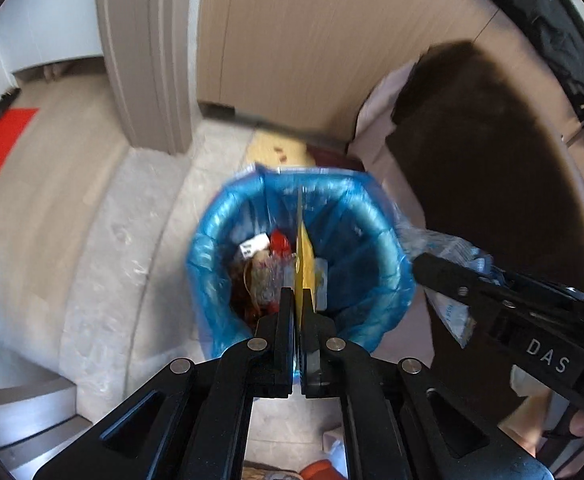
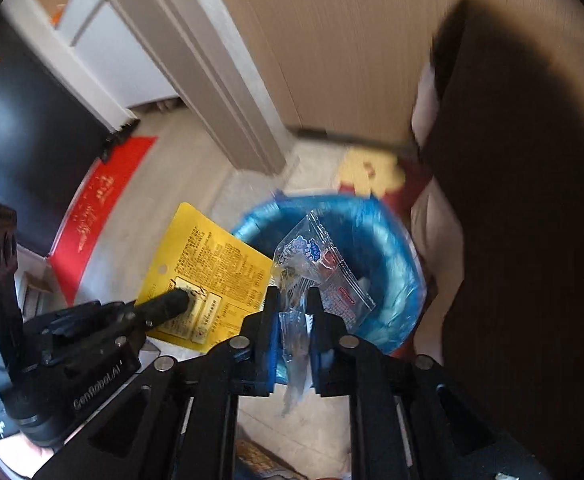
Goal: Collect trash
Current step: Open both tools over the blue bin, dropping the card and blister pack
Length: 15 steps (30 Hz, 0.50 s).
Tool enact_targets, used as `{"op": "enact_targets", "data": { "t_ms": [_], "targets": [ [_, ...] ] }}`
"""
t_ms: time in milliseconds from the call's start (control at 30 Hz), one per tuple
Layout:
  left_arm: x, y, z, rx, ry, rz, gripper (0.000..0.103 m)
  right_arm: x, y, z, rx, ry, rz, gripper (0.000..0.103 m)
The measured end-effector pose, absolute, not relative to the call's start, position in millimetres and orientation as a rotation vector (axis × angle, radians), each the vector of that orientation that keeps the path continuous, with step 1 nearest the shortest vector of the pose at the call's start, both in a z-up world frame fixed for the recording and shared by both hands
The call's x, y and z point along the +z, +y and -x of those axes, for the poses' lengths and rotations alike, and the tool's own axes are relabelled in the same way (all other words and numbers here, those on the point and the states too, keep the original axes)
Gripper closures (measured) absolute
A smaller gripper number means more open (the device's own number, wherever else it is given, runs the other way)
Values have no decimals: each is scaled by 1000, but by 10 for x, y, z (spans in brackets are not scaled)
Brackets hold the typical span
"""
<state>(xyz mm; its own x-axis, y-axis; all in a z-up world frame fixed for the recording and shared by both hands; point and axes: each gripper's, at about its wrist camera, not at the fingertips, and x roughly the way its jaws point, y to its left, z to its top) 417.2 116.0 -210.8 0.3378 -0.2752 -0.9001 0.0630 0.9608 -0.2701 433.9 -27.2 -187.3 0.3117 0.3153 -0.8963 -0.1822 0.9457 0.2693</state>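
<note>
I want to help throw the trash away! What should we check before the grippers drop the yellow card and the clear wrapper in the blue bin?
1. Left gripper pinches the yellow card: ok.
2. Card hangs over the bin opening: ok in the left wrist view.
3. Clear wrapper sits between the right gripper pads: ok; whether they still press it, cannot tell.
4. Wrapper over the blue bag: ok in the right wrist view, but the left wrist view puts it at the rim.
5. Room left in the bin: ok, trash lies low.
6. Bag folded over the rim: ok.
</note>
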Motion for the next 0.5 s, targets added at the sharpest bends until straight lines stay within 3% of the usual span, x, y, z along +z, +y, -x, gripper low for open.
{"op": "enact_targets", "data": {
  "t_ms": [100, 167, 367, 500],
  "targets": [
    [-2260, 1174, -4274, -216, 1238, 209, 88, -2142, -316, -4414, 315, 1265, -191, 68],
    [-2283, 1220, -4290, -210, 1228, 245, 69, -2251, -321, -4449, 316, 1284, -213, 67],
    [-2158, 1322, -4346, -216, 1191, 295, 56, -2253, -266, -4477, 297, 1255, -172, 66],
    [-1910, 1405, -4264, -163, 1143, 282, 54, -2103, -261, -4474, 323, 1216, -181, 64]
  ]
}}
